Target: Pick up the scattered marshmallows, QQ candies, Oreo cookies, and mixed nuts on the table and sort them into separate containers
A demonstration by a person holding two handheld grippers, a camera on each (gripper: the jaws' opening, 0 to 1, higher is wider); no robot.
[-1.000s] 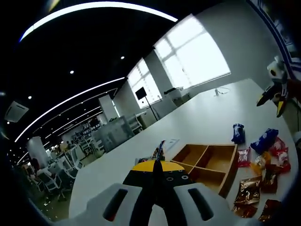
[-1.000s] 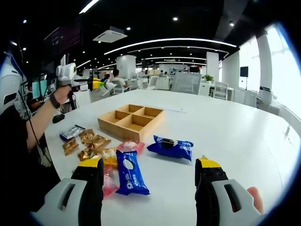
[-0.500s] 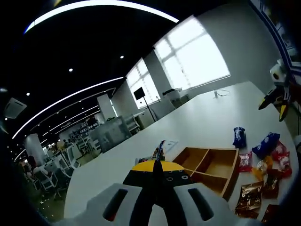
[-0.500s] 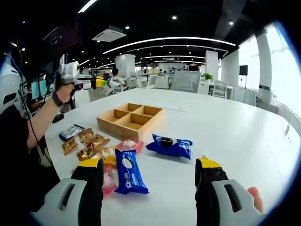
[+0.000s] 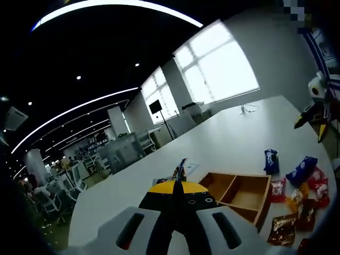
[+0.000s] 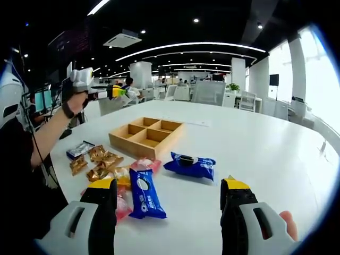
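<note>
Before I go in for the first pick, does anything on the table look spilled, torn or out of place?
Nothing stands out. The snack packets lie loose beside the wooden tray, as the job expects; none looks torn. The tray's compartments hold nothing, and it sits flat on the table.

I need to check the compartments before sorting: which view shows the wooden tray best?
The right gripper view: the wooden tray sits central, all four compartments visible and empty. The left gripper view shows the tray low, small and partly cut off behind the left gripper.
</note>
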